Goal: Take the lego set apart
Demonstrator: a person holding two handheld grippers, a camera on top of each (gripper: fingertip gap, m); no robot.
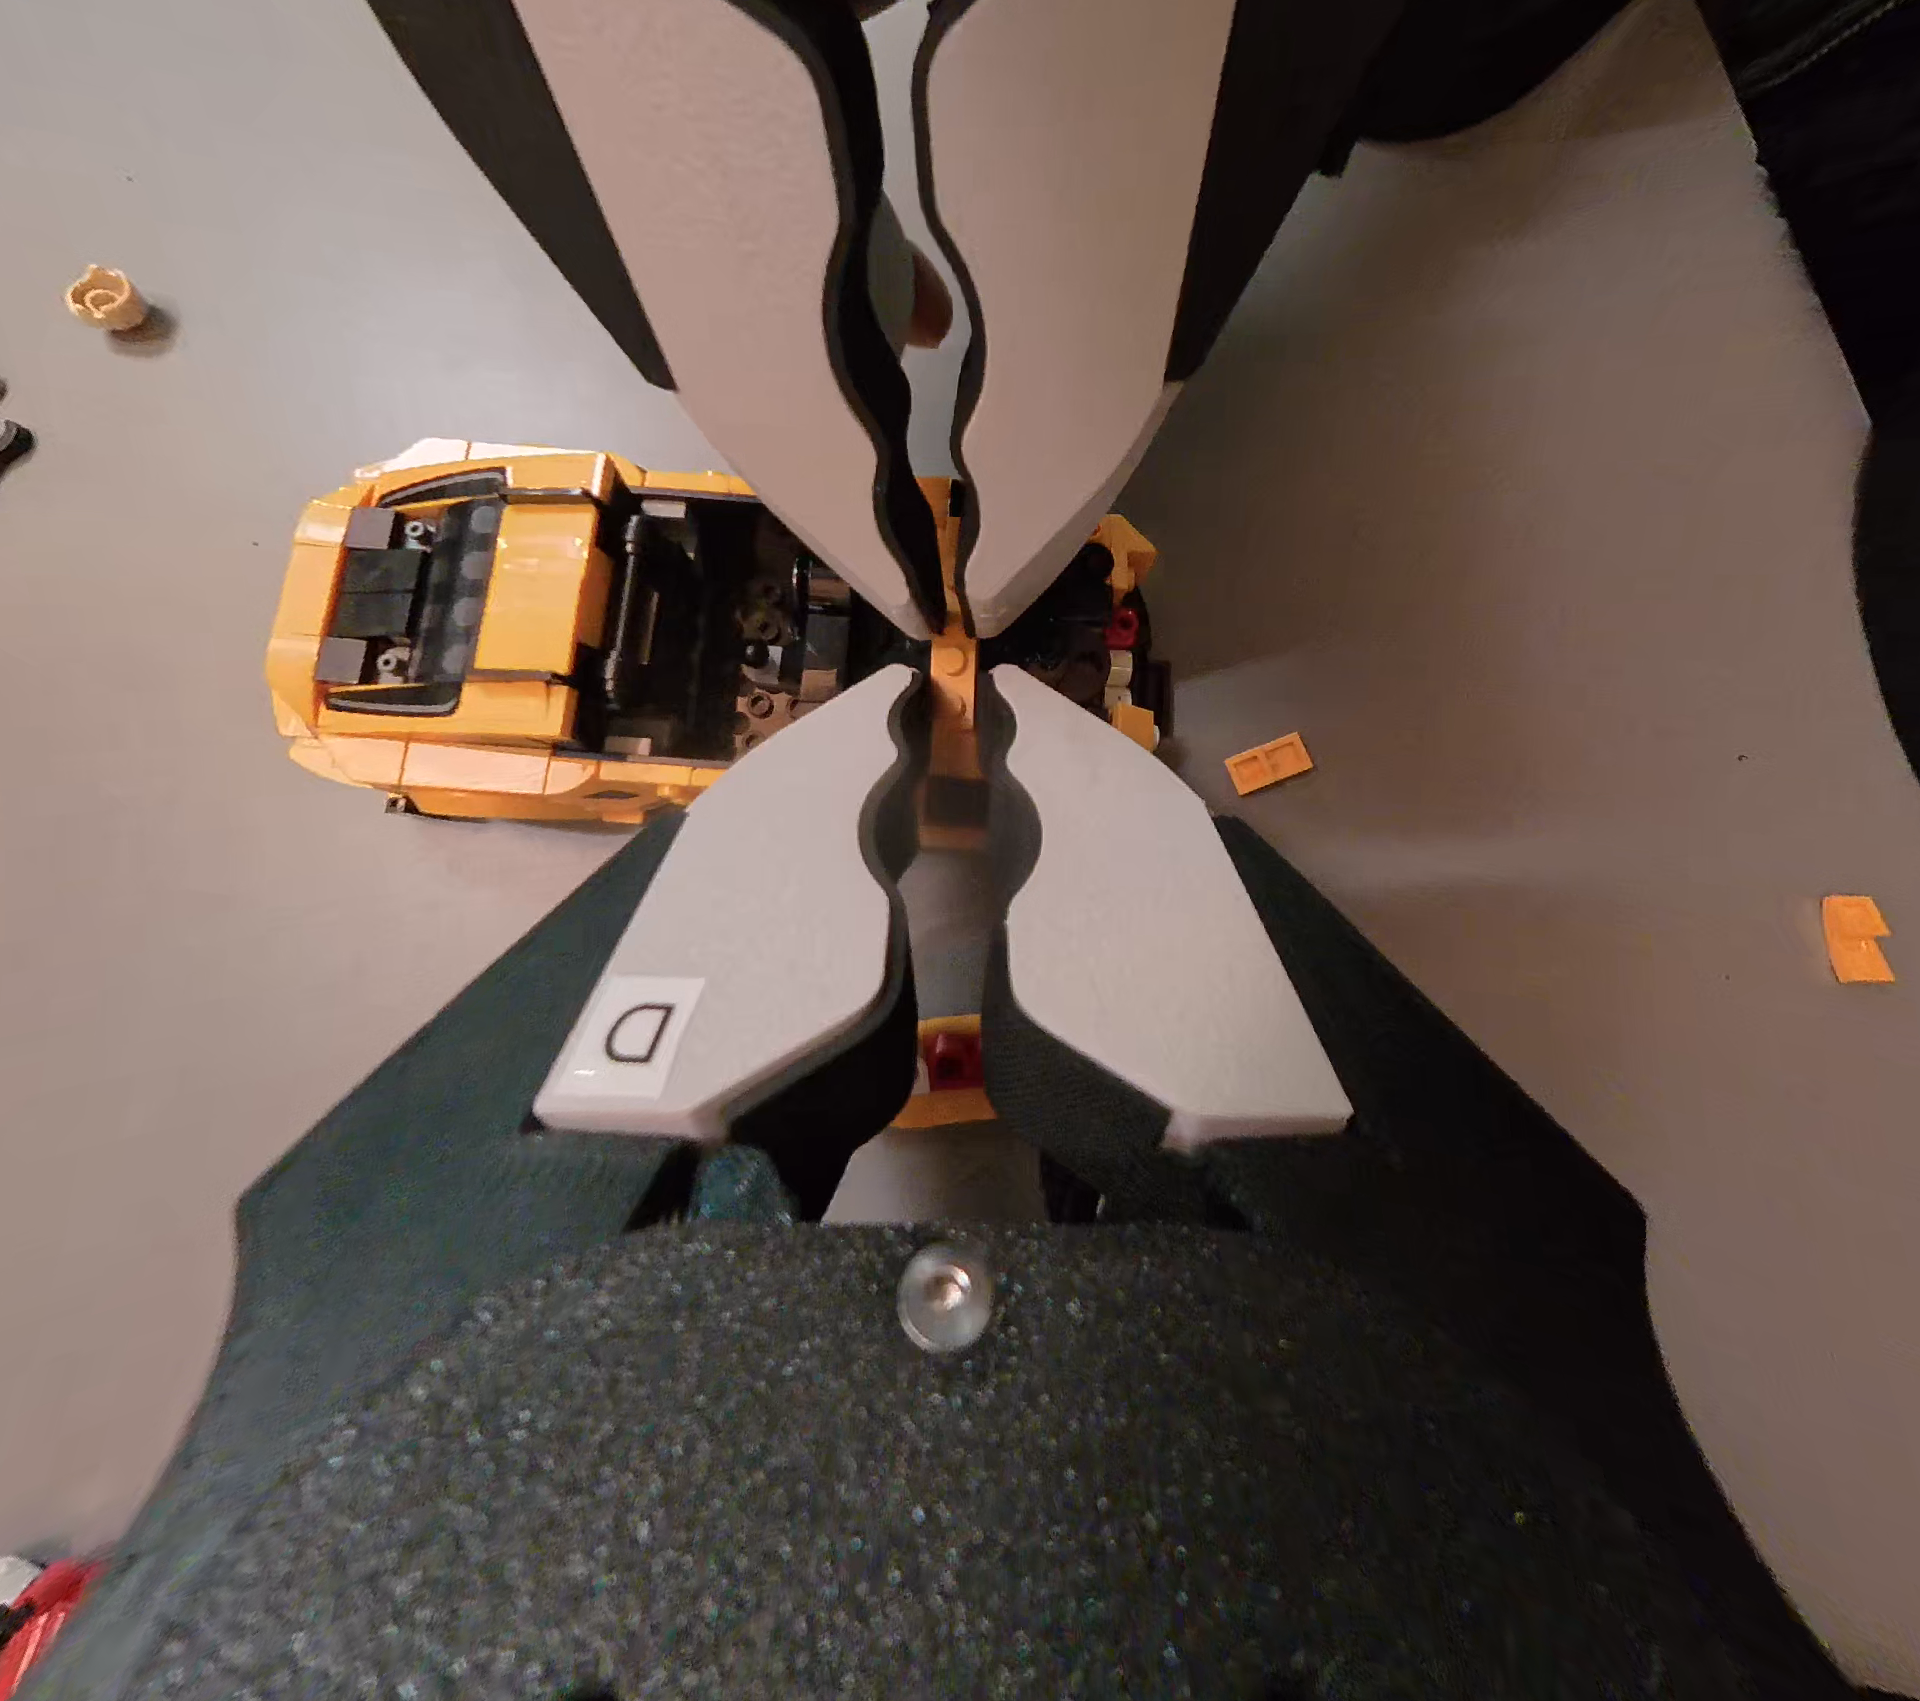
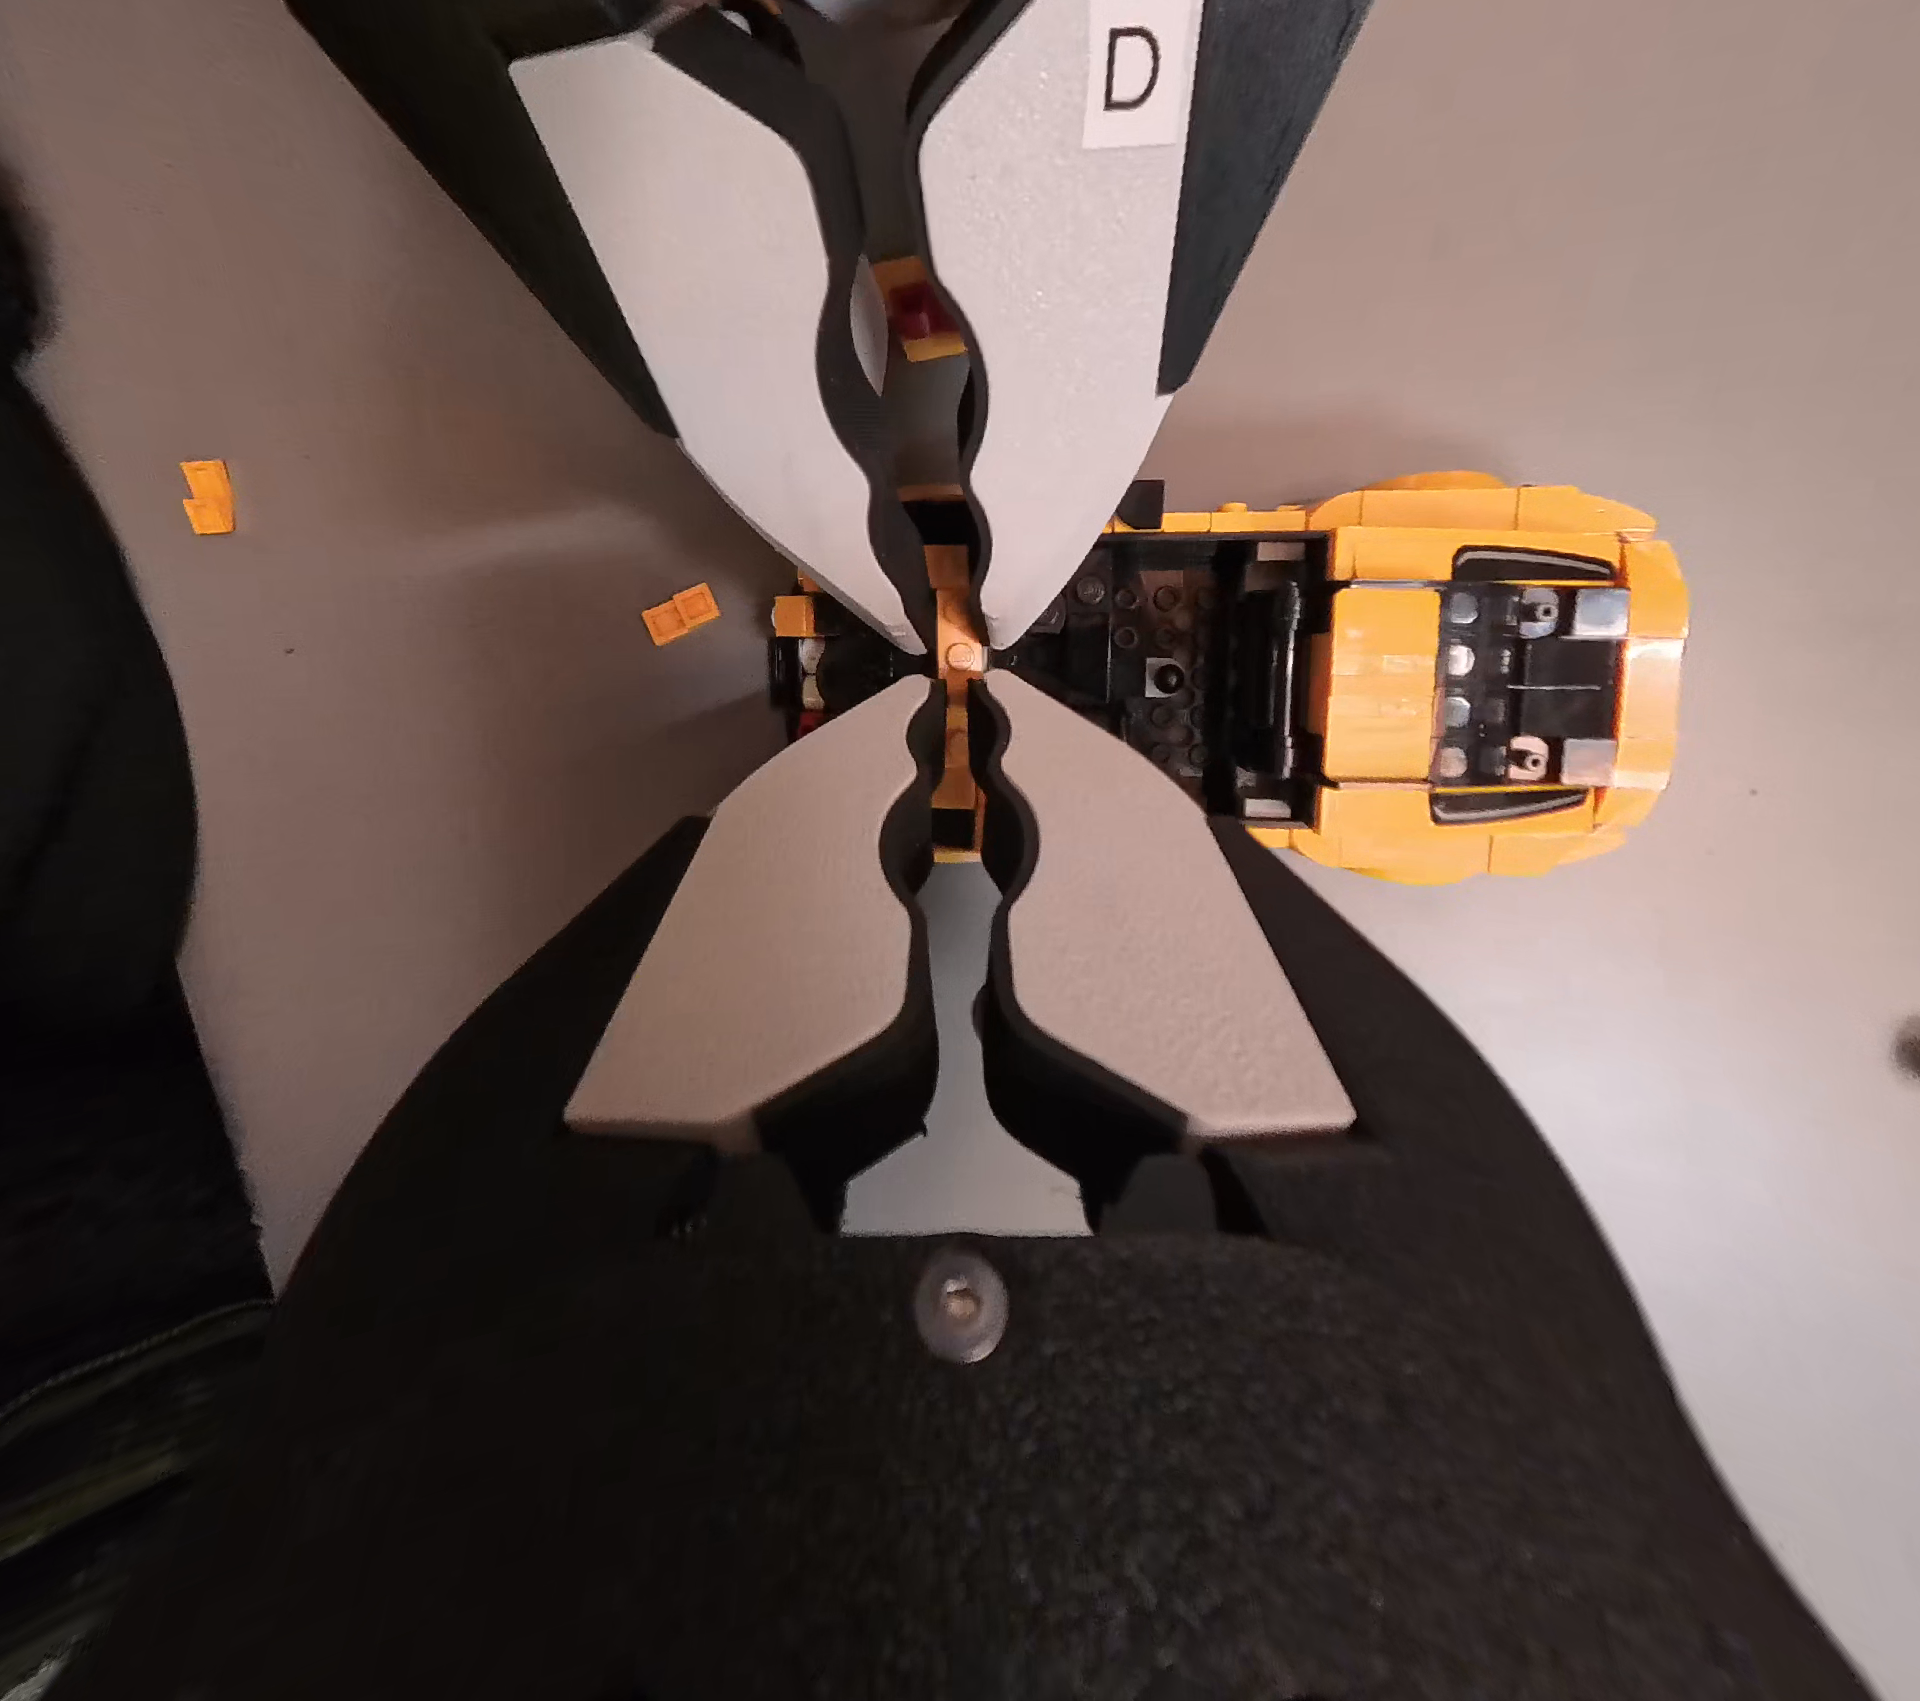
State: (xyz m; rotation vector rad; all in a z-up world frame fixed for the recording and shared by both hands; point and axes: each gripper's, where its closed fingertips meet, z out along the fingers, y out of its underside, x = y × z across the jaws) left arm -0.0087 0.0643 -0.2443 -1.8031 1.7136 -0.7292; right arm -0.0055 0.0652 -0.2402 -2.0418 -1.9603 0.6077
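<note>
Left gripper (image 1: 951,675) and right gripper (image 2: 961,695) both clamp one narrow orange studded brick strip (image 1: 954,695) – opposed, apparently to pry it off the orange-and-black toy-brick car (image 1: 468,633).

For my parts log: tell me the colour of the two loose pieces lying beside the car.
Orange; clearest in the left wrist view.

Both wrist cameras look steeply down, facing each other (close), sharing the car (image 1: 488,633).

bare table (image 1: 312,41) at upper left of the left wrist view; yellow car (image 1: 457,643) and opposing gripper (image 1: 940,612) block the centre.
</note>
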